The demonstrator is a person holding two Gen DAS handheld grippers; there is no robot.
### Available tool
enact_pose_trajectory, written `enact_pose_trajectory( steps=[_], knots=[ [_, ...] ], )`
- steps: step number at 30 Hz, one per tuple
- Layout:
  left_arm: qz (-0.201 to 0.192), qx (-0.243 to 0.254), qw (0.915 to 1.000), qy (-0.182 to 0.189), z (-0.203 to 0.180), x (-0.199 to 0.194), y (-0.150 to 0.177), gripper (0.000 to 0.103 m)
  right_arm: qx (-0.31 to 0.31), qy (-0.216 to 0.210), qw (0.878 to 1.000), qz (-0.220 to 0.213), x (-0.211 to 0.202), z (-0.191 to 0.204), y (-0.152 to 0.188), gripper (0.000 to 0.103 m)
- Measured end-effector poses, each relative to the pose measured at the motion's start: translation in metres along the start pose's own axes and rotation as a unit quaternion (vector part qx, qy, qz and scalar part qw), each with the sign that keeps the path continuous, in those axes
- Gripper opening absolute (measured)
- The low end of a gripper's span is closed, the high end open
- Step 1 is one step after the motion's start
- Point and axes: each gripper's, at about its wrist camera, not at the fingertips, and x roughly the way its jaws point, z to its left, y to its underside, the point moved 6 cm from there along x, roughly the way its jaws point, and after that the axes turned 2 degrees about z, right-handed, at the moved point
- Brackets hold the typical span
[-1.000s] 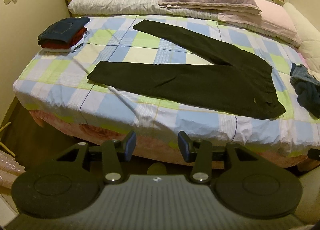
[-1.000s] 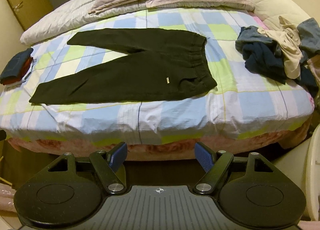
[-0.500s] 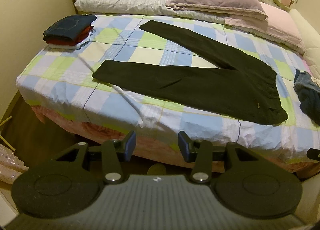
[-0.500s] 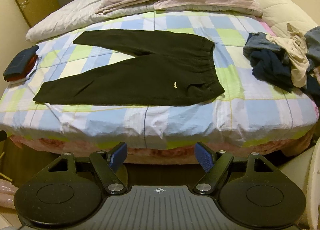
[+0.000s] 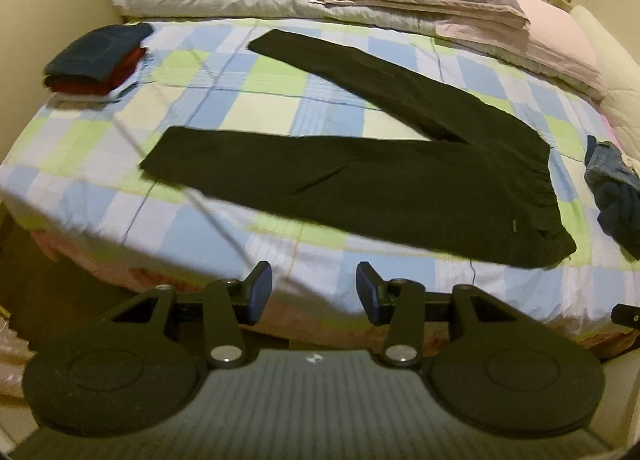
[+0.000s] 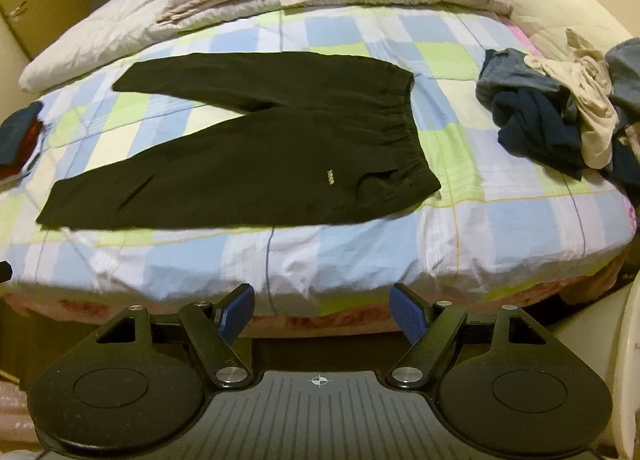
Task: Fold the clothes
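Left gripper [image 5: 314, 290]: jaws moderately apart, empty, hanging off near edge of bed [image 5: 80, 148]. Right gripper [image 6: 322, 310]: jaws wide, empty, same edge.

Black trousers [image 5: 400, 188] flat on bed ahead of both, legs splayed in V, long axis across view. Waistband [image 6: 404, 128] lies toward right gripper; near leg cuff [image 5: 160, 156] toward left gripper. Each well apart from cloth.

No containers. Folded stack [image 5: 96, 60] far left; unfolded pile [image 6: 560, 112] right.
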Motion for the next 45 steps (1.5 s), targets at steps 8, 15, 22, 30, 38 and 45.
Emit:
enact_pose_trajectory(
  steps=[8, 15, 22, 30, 38, 45],
  knots=[
    [-0.006, 0.040, 0.9984, 0.039, -0.005, 0.056, -0.107, 0.042, 0.046, 0.026, 0.999, 0.001, 0.036, 0.007, -0.073, 0.077],
    [0.002, 0.084, 0.9952, 0.049, 0.015, 0.114, -0.200, 0.042, 0.114, 0.050, 0.992, -0.002, 0.074, 0.009, -0.128, 0.077],
    [0.034, 0.141, 0.9876, 0.060, 0.012, 0.187, -0.239, 0.042, 0.142, 0.066, 0.988, 0.015, 0.130, 0.007, -0.154, 0.077],
    [0.041, 0.197, 0.9739, 0.105, -0.023, 0.274, -0.255, 0.042, 0.108, 0.057, 0.992, 0.023, 0.210, -0.018, -0.189, 0.077],
    [0.013, 0.271, 0.9544, 0.124, -0.071, 0.378, -0.283, 0.042, 0.042, 0.039, 0.998, 0.011, 0.310, -0.060, -0.249, 0.077],
    [-0.025, 0.325, 0.9333, 0.150, -0.115, 0.454, -0.329, 0.042, -0.027, 0.016, 0.999, -0.022, 0.363, -0.094, -0.321, 0.077]
  ],
)
